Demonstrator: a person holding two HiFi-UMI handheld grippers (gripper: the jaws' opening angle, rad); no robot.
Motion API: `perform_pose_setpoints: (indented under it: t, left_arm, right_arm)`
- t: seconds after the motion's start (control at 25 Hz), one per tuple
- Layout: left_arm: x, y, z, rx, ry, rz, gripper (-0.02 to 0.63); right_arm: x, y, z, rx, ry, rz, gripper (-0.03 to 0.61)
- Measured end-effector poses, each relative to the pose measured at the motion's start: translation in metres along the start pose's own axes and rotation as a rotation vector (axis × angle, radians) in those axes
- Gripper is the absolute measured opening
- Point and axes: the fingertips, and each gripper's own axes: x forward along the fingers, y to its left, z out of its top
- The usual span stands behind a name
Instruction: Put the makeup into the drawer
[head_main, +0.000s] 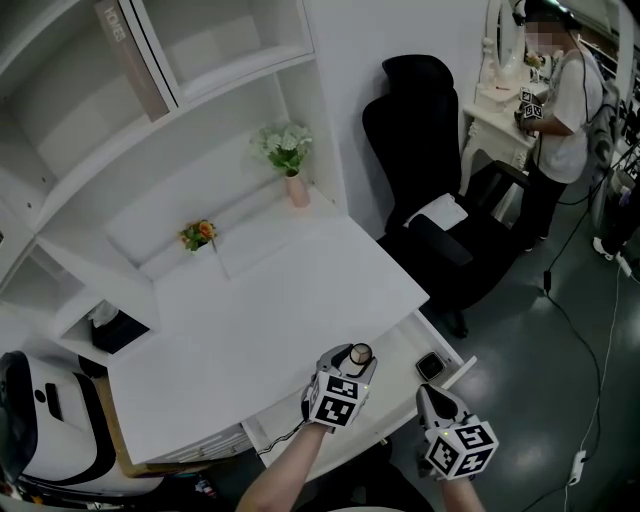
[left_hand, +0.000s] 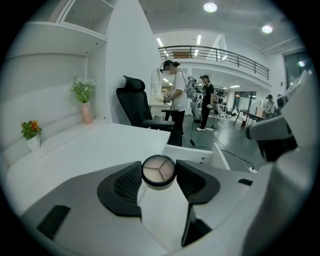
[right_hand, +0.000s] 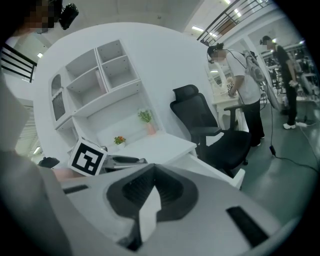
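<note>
Left gripper (head_main: 352, 360) clamps the round 3-pan compact (left_hand: 158, 170) at the front edge of the desk (head_main: 280, 320), by the open drawer (head_main: 398, 348); right gripper (right_hand: 152, 175) is closed, empty. The compact should be lowered flat onto bare drawer floor before release.

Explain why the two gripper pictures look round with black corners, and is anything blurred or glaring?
Left gripper view: wide-angle lens, so a round image with black corners; ceiling lamps glare white, yet the round makeup compact is sharp. Right gripper view: same rounding, shelves bow. Head view: desk evenly lit, no hard shadows; a mosaic patch hides the face of a bystander.
</note>
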Motion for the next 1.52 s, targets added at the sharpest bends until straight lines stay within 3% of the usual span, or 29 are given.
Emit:
perform_pose_setpoints:
  t: [0.84,1.52]
  left_arm:
    - [-0.018,-0.032,-0.059,0.025,0.070,-0.061,0.218]
    - [0.044,-0.049,-0.098,0.076,0.181,-0.116,0.219]
  right_arm:
    - [-0.016,0.015,-0.023,-0.003,0.017,-0.022,0.002]
    - [-0.023,-0.022,-0.033,0.057,0.029,-0.099,0.002]
